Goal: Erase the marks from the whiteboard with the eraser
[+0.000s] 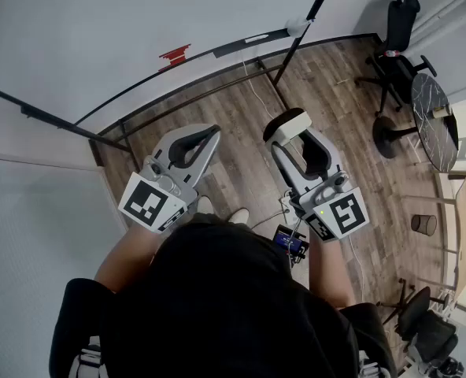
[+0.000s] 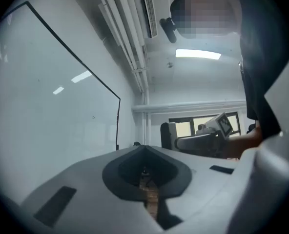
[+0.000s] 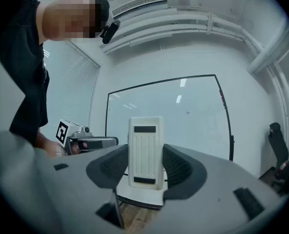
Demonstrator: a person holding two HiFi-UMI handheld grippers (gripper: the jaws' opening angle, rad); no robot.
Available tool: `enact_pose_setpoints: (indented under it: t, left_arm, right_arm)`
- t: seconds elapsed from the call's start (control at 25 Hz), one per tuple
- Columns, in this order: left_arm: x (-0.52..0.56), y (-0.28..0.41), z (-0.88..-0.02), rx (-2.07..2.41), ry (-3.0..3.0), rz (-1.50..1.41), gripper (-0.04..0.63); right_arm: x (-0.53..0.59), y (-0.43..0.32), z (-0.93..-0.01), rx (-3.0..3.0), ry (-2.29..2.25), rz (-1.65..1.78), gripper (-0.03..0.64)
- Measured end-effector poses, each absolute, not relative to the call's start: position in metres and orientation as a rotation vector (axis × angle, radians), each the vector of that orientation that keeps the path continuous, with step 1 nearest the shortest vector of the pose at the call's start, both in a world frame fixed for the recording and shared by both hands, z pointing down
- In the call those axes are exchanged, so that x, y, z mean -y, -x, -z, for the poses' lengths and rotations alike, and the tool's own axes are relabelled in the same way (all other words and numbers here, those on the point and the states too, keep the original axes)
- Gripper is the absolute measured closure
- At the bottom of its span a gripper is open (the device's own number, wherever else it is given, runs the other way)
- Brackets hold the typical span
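Note:
The whiteboard (image 1: 138,30) with its black frame stands ahead of me on a wheeled stand. In the right gripper view the whiteboard (image 3: 183,116) shows one tiny dark mark (image 3: 187,112); the left gripper view shows the board (image 2: 51,106) edge-on, with a small mark (image 2: 93,116). My right gripper (image 1: 294,132) is shut on a white ribbed eraser (image 1: 290,124), held a little away from the board. The eraser (image 3: 145,152) stands upright between the jaws of the right gripper (image 3: 145,167). My left gripper (image 1: 208,135) is shut with nothing in it, its tip (image 2: 144,150) pointing past the board's edge.
A red object (image 1: 174,54) lies on the board's tray. The stand's black legs (image 1: 276,73) and a white cable (image 1: 253,93) cross the wooden floor below the board. An office chair (image 1: 394,34), a round table (image 1: 434,120) and a small bin (image 1: 424,224) stand to the right.

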State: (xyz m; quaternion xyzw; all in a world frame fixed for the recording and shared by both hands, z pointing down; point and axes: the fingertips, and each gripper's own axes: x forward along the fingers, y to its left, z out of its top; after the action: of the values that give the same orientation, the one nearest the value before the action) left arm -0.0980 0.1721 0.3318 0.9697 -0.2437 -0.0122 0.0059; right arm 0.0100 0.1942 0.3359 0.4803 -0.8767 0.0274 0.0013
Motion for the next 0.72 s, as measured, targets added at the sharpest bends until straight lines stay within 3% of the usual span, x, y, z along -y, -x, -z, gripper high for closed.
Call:
enact_pose_setpoints:
  t: [0.72]
  left_arm:
    - [-0.171,0.101,-0.320,0.743,-3.033,0.035,0.591]
  right_arm:
    - [-0.199,0.000,-0.318,2.790,-1.480,-0.143,0.396]
